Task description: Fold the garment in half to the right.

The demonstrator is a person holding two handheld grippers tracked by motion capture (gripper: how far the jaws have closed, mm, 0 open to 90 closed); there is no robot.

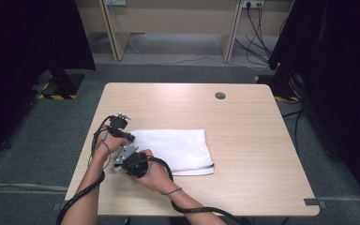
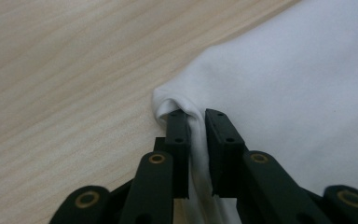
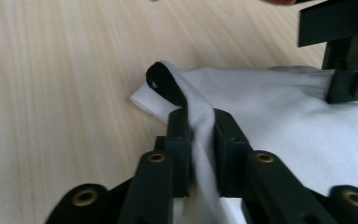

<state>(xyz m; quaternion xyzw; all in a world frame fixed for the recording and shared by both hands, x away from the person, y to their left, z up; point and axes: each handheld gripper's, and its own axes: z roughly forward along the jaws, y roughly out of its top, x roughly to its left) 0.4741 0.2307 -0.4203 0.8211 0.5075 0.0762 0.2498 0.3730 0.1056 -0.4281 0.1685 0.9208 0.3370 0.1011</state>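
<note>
At the bottom of the high view, two forearms are seen coming up from the lower left, each trailed by a black cable. The right gripper (image 1: 127,158) is held just left of centre in the lower half of that frame, at the near left corner of the white cloth (image 1: 176,150). In the right gripper view its jaws are seen clenched on a raised fold of the white cloth (image 3: 200,126) at the middle of the frame, with a black trim piece (image 3: 165,84) shown curling over the pinched corner just above the jaws.

Slightly higher and further left in the high view, the left gripper (image 1: 130,137) is placed at the far left corner of the cloth. In the left gripper view the jaws are seen pressed together on a puckered edge of the white cloth (image 2: 193,123) at the centre of the frame, the rest of the fabric being spread flat toward the upper right.

The cloth is laid folded on the wooden table (image 1: 243,122), left of the table's centre, its right part lying flat and its left edge gathered between the two grippers. A dark edging is visible along its lower right border. Further up the frame, a round grey cap (image 1: 220,95) is set into the tabletop near its far edge.
</note>
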